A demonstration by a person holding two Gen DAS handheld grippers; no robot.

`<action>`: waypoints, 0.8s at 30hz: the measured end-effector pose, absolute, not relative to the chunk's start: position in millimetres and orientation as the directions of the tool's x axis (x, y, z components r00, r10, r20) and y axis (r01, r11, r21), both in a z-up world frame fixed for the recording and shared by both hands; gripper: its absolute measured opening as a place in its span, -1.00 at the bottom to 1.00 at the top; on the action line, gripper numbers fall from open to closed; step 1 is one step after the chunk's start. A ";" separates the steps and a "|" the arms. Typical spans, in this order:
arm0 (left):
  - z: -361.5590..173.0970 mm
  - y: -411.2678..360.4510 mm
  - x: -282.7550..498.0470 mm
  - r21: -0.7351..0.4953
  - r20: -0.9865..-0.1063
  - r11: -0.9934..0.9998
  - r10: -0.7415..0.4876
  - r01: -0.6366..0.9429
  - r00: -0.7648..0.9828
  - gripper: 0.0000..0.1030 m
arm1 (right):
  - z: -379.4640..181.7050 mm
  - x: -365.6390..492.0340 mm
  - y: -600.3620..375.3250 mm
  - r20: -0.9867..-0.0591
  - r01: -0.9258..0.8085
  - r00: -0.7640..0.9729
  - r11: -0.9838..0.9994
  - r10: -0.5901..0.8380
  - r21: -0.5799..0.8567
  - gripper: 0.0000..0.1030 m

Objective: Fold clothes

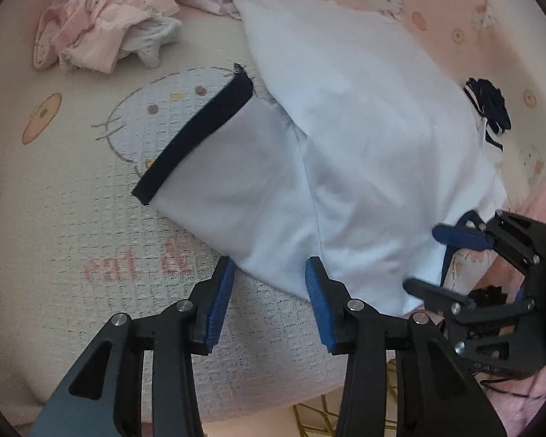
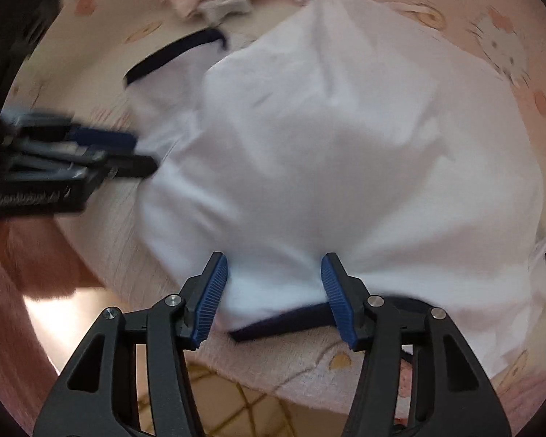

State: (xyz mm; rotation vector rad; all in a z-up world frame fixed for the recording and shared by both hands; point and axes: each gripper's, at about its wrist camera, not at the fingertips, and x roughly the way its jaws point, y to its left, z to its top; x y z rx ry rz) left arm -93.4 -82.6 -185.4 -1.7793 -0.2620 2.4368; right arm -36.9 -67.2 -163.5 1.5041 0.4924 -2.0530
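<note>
A white shirt (image 1: 364, 153) with navy sleeve cuffs (image 1: 196, 131) lies spread on a Hello Kitty blanket (image 1: 72, 218). My left gripper (image 1: 269, 269) is open at the shirt's near edge, beside the left sleeve, with the cloth edge between its blue pads. My right gripper (image 2: 273, 266) is open over the other sleeve; white cloth and its navy cuff (image 2: 284, 320) lie between the fingers. The shirt (image 2: 327, 138) fills the right wrist view. The right gripper also shows in the left wrist view (image 1: 455, 258), and the left gripper shows blurred in the right wrist view (image 2: 138, 153).
A heap of pink and white clothes (image 1: 102, 25) lies at the far left of the blanket. A navy bow (image 1: 491, 105) sits at the shirt's right side. The bed's near edge drops to a patterned floor (image 2: 236, 400).
</note>
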 end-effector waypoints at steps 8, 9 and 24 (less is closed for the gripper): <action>-178.0 -120.1 -97.7 -0.259 -0.902 -0.958 0.195 0.124 -0.384 -0.16 | -139.1 -52.6 -63.8 -0.925 0.573 -0.275 -0.818 -0.262 0.061 0.08; -180.1 -123.7 -97.4 -0.241 -0.908 -0.961 0.174 0.134 -0.382 -0.16 | -143.1 -53.9 -59.3 -0.932 0.570 -0.258 -0.819 -0.253 0.064 0.08; -204.4 -170.2 -96.7 -0.445 -0.853 -0.835 0.285 0.324 -0.437 -0.16 | -118.7 -81.5 -113.0 -0.896 0.595 -0.274 -0.794 -0.348 0.127 0.08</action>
